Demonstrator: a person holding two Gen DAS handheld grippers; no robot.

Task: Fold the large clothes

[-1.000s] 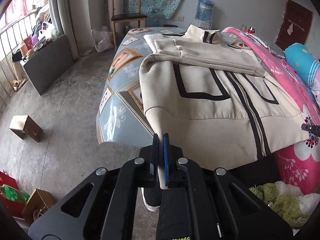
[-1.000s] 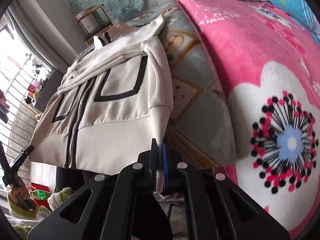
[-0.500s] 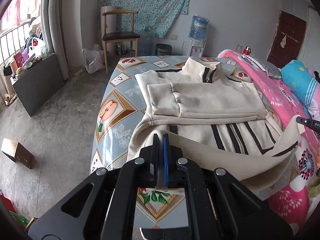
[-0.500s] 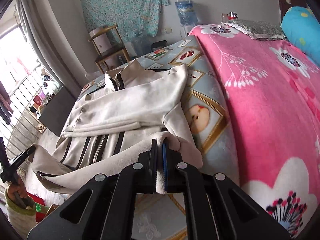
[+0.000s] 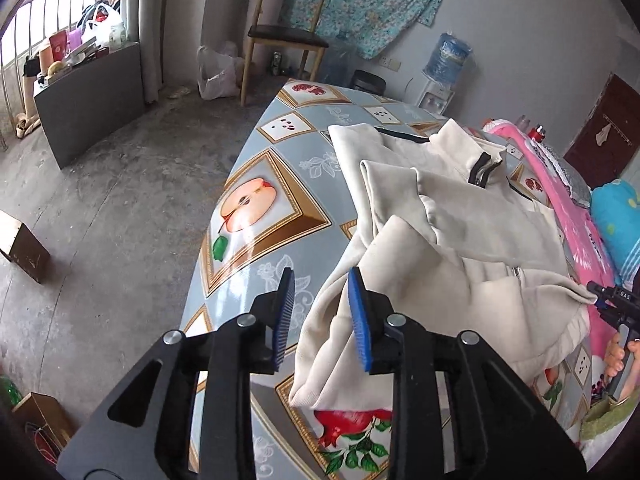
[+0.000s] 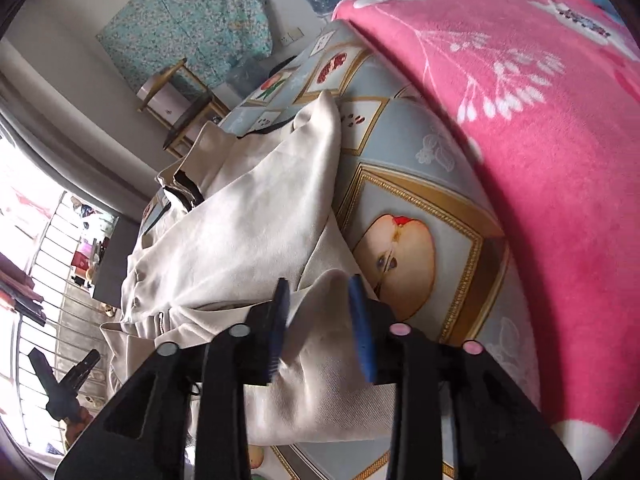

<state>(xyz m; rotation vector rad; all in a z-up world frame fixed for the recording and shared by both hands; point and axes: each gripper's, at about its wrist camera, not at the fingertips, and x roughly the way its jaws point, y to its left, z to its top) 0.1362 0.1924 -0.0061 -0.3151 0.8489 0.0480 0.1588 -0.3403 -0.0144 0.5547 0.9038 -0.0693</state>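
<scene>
The jacket (image 5: 460,240) lay on the table (image 5: 256,216), hem folded up toward the collar at one o'clock. Both the left gripper (image 5: 320,312) and the right gripper (image 6: 320,320) were opening, jaws apart, cloth seemingly loose between them. Next, I'd judge: withdraw, then smooth the fold.

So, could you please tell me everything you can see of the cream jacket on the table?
The cream jacket is soft, fleecy-looking fabric with black trim, a stand-up collar and a metal zip. It lies rumpled on the fruit-patterned tablecloth, sleeves folded across the chest and the hem doubled up over the body. Both grippers are opening: the left gripper has a hem corner beside one pad, and the right gripper has cloth loose between its fingers.
</scene>
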